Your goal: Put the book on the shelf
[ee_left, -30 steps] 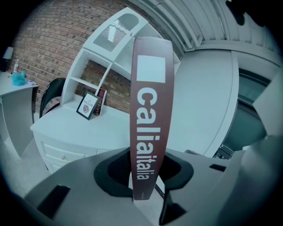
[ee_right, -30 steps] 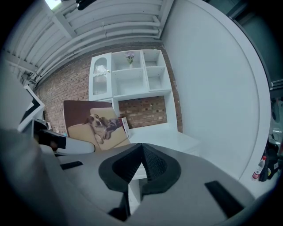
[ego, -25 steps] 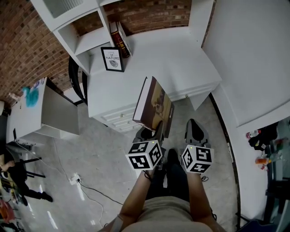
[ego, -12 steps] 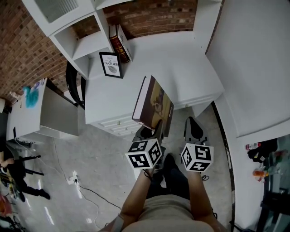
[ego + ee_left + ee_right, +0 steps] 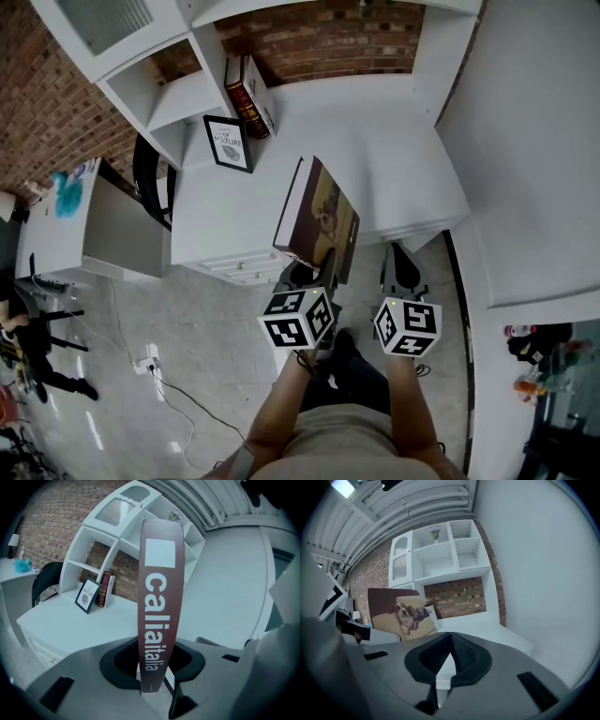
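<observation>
White desk (image 5: 375,141) against a brick wall (image 5: 319,37), seen from above, with a white shelf unit (image 5: 178,94) standing on its back edge and a grey floor (image 5: 187,328) below.

One large book (image 5: 319,220) stands upright over the desk's front edge. It is well apart from the shelf unit and clamped at its lower end by the left gripper (image 5: 315,272). In the left gripper view the brown spine with white lettering rises between the two jaws, which press on it from either side. The front cover shows a dog lying on a sofa and faces the right gripper (image 5: 451,637). That gripper is just beside the book without touching it, and its two jaws meet at the tips with nothing between them.

Two smaller books (image 5: 248,94) lean on the desk under the lowest shelf, though they may number more, since the view is steep. One framed print (image 5: 229,142) stands just beside them. One small vase of flowers (image 5: 435,532) occupies an upper compartment.

One black chair (image 5: 150,173) stands at the desk's left end. Beyond it is one second white table (image 5: 94,234).
</observation>
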